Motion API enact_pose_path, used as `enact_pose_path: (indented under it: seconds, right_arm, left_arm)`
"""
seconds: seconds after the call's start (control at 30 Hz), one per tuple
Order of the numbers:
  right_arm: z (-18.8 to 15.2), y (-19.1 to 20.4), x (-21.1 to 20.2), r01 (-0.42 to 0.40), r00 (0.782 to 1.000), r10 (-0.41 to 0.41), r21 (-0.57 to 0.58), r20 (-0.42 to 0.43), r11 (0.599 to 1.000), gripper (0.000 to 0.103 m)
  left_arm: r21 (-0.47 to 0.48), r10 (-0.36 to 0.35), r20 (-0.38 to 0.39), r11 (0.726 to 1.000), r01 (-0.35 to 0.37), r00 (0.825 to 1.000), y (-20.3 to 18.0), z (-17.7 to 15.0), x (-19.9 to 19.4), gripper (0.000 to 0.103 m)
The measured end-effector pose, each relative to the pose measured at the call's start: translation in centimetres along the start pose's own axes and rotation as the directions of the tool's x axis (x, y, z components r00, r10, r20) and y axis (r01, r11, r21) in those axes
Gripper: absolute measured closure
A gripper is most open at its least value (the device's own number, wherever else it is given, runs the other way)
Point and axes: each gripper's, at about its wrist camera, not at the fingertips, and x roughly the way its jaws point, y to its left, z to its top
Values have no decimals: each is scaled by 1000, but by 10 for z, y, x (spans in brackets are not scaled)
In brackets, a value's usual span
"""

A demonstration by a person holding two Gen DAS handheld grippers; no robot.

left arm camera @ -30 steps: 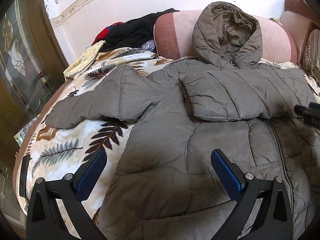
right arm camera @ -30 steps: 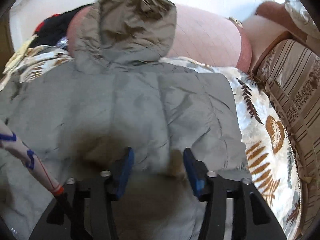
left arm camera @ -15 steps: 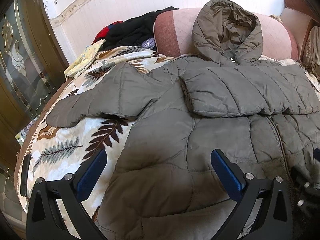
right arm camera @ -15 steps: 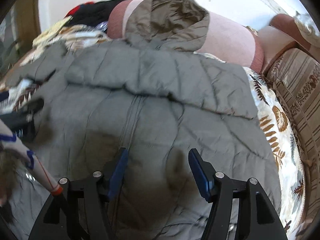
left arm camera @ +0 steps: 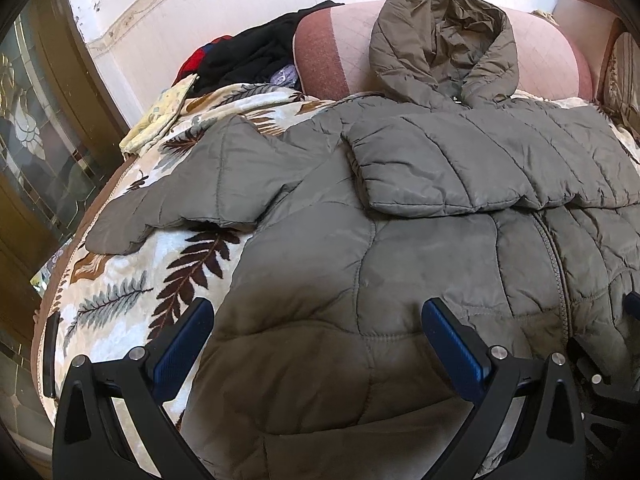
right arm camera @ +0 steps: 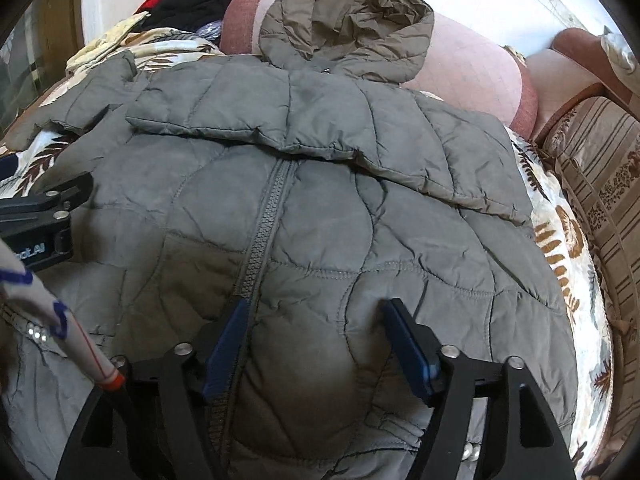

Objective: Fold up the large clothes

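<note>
Beyond the left finger of the left hand-held gripper (left arm camera: 316, 344), a leaf-print blanket (left arm camera: 120, 304) covers the bed, and a grey-green quilted hooded jacket (left arm camera: 360, 272) lies front-up on it. The jacket's one sleeve (left arm camera: 192, 192) stretches out flat ahead and to the left of this hand-held gripper, over the blanket. The left hand-held gripper hovers above the jacket's lower panel with its blue-padded fingers (left arm camera: 180, 344) set wide apart, holding nothing. Straight ahead, the other sleeve (left arm camera: 460, 172) is folded across the chest, and the hood (left arm camera: 444, 48) rests up against a pink bolster pillow (left arm camera: 332, 52). Far ahead to the left, a heap of black and red clothes (left arm camera: 248, 56) sits by the wall.

To the right, the right hand-held gripper (right arm camera: 316, 348) hangs over the lower front of the jacket, its fingers (right arm camera: 408, 348) apart and empty; its left finger stands just above the zipper (right arm camera: 264, 224), which runs away from it up the middle. The folded sleeve crosses ahead of it. Further right of this hand-held gripper, the blanket edge meets a striped brown cushion (right arm camera: 600, 184).
</note>
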Motion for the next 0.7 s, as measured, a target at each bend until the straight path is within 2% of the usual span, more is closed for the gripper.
enact_pose_path:
  seconds: [0.4, 0.53, 0.7]
  right_arm:
    - [-4, 12, 1, 82, 995, -80, -44, 58, 996, 21]
    - [-8, 4, -13, 53, 997, -52, -8, 65, 999, 21]
    - [-40, -12, -55, -16, 994, 6, 87, 111, 996, 21]
  left_arm:
    - [24, 8, 19, 1000, -9, 1000, -6, -10, -11, 0]
    - [34, -10, 16, 999, 9, 1000, -2, -24, -23, 0]
    - [25, -49, 39, 999, 48, 998, 7, -45, -49, 0]
